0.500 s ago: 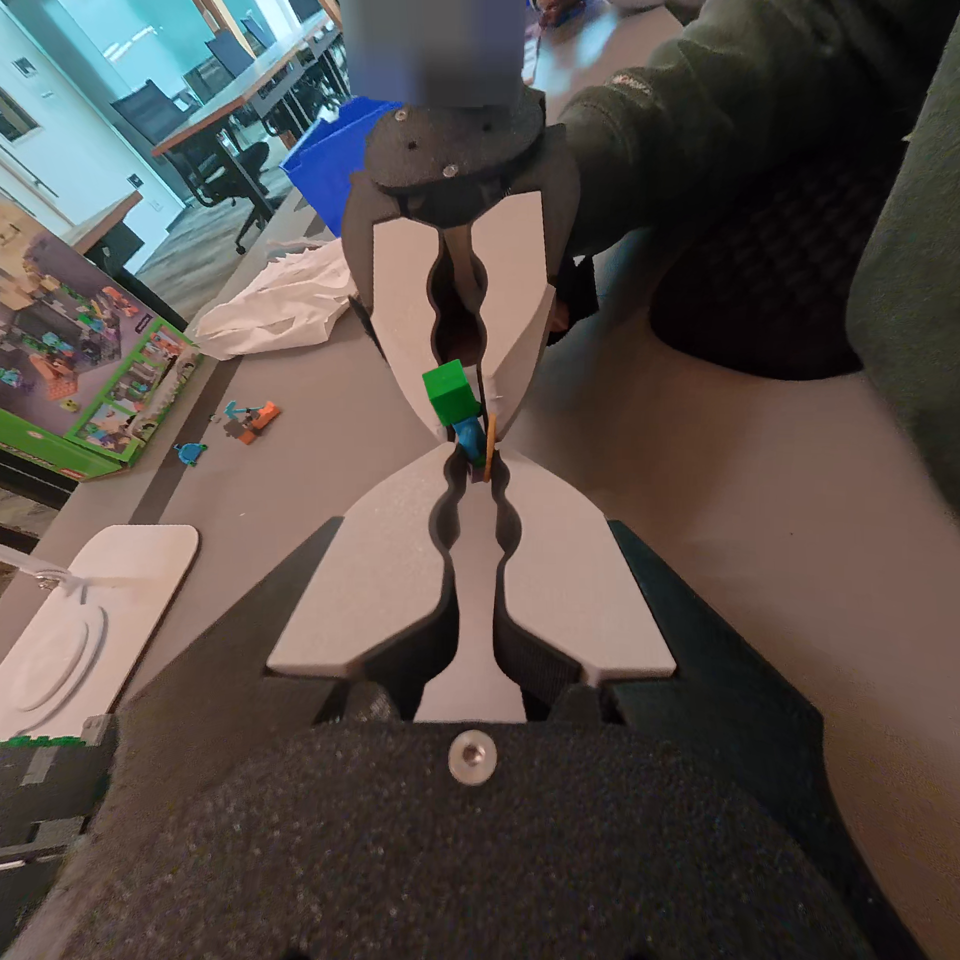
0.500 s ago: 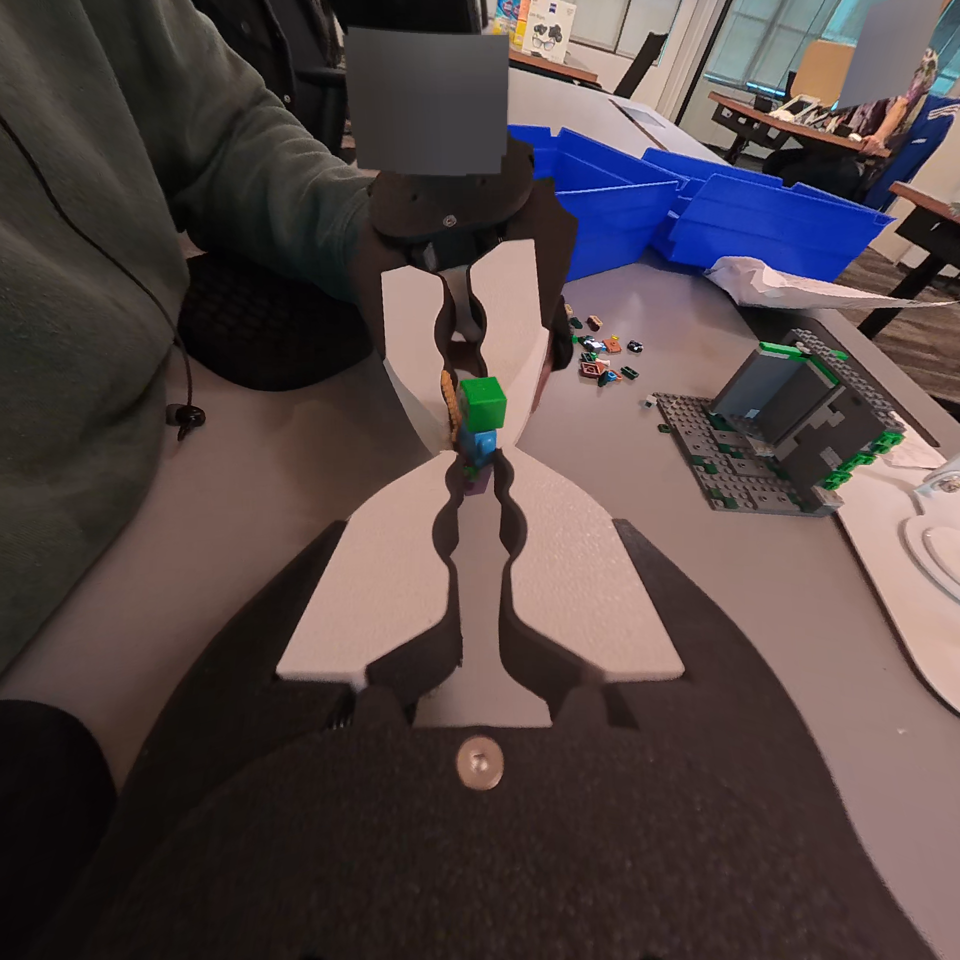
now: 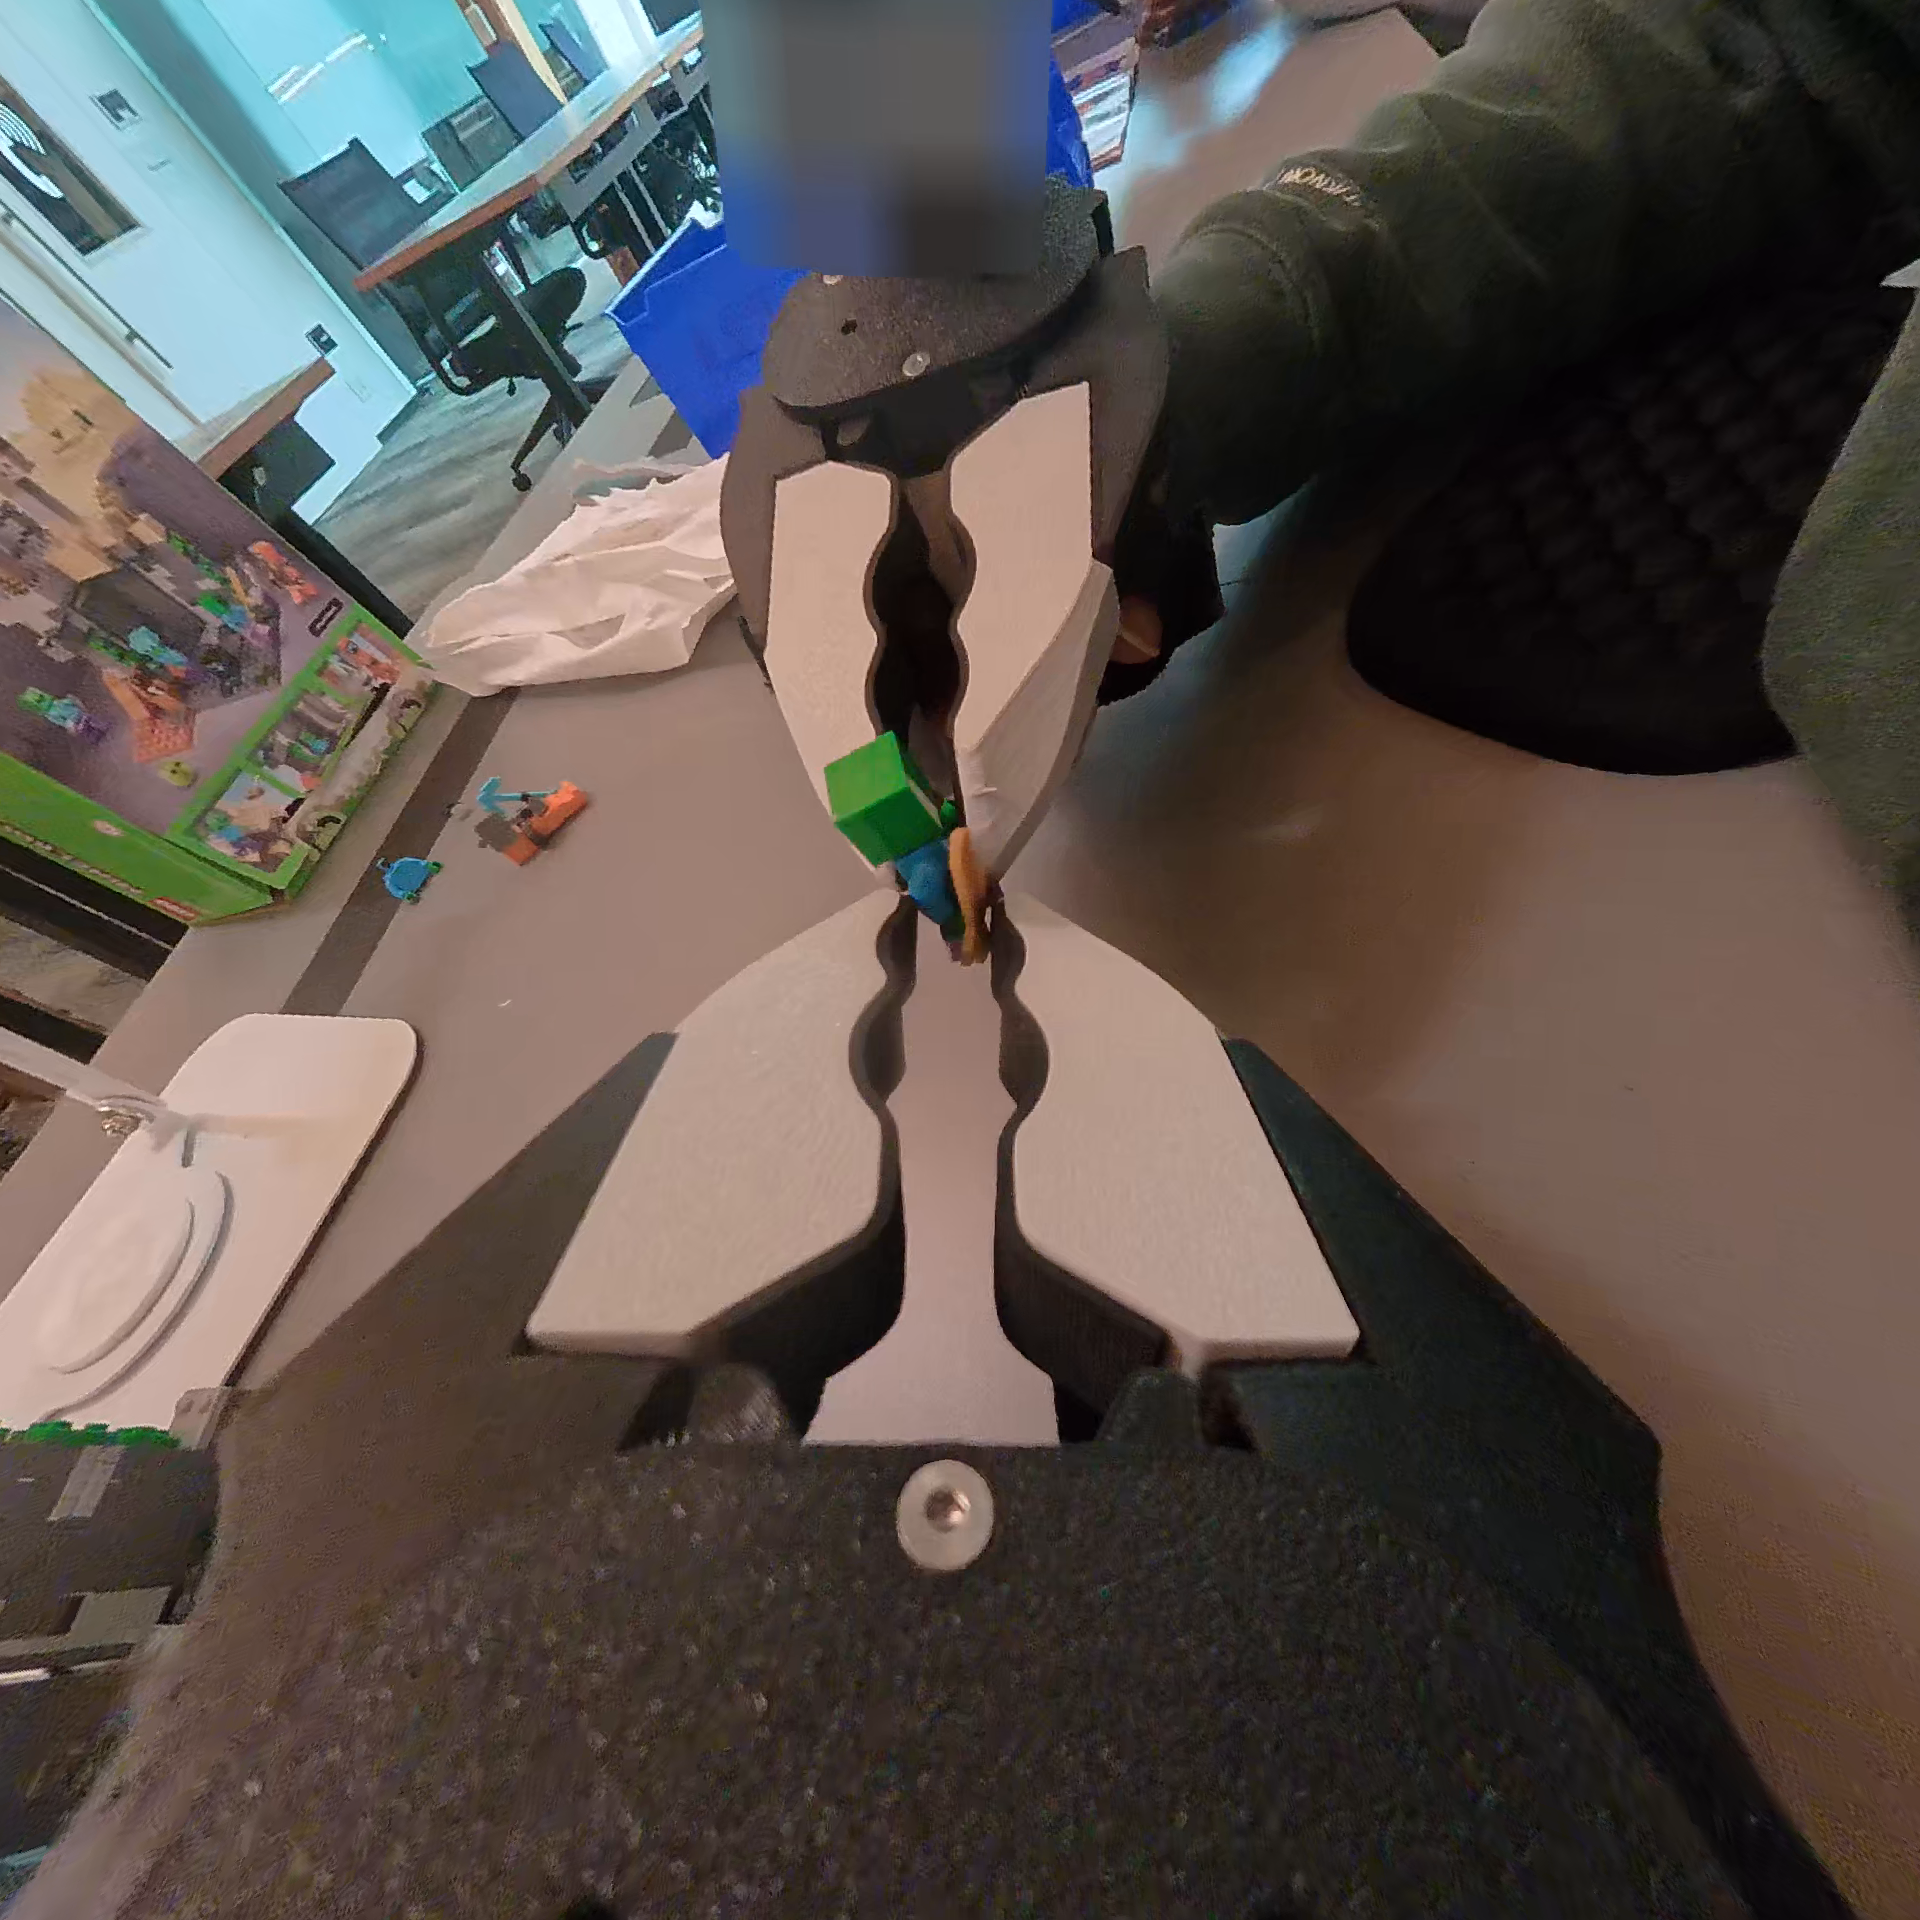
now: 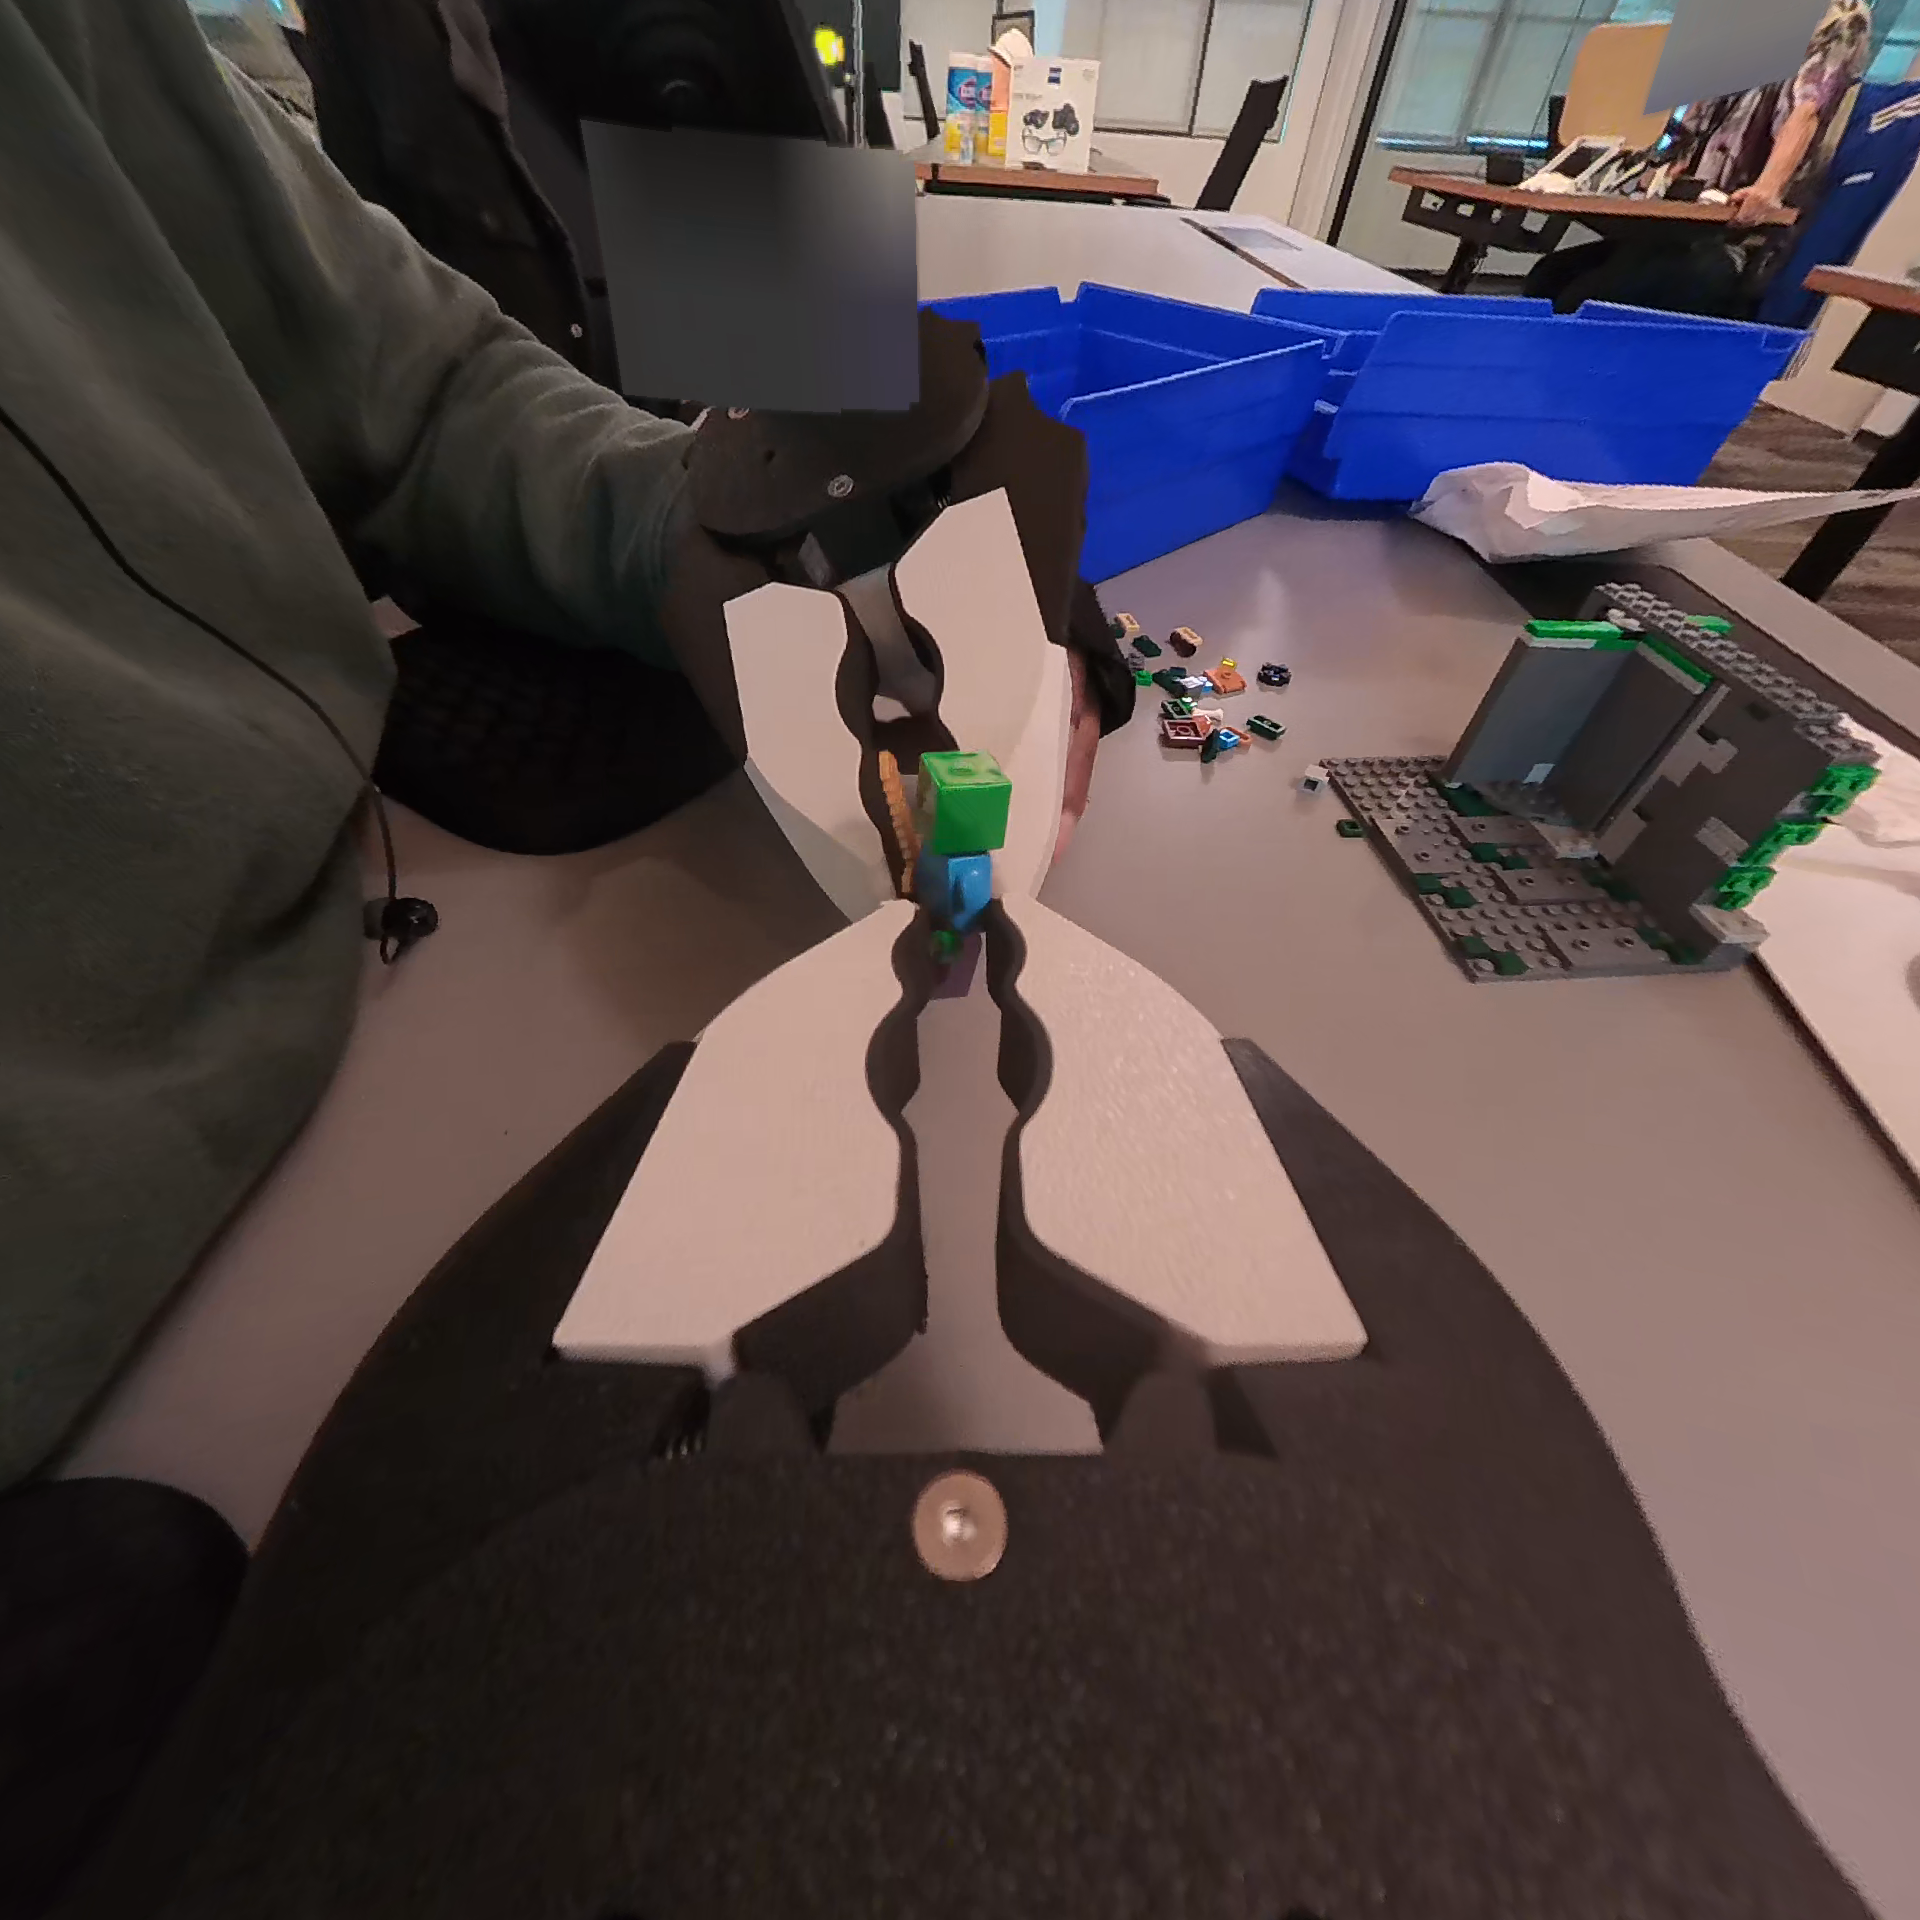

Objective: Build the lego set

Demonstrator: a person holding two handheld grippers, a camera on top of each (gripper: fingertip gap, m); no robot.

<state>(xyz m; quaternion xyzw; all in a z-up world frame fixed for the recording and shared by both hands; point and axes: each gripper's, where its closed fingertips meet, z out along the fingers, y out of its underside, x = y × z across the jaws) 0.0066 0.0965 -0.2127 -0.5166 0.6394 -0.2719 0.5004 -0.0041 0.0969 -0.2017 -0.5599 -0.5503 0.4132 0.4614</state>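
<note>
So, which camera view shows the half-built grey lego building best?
The right wrist view: the grey lego building stands whole on the table at the right. The left wrist view shows only its blurred corner at the lower left edge.

**Layout: grippers tip to tip over table**

Left gripper [image 3: 948, 914] and right gripper [image 4: 951, 925] meet tip to tip above the table [image 4: 1455, 1195], minifigure [image 4: 961, 842] between them. Partial build [image 4: 1621, 800] sits right of the right gripper, loose pieces [image 4: 1205, 696] behind it, bins [image 4: 1351, 395] beyond. Set box [image 3: 177, 675] stands left of the left gripper.
</note>
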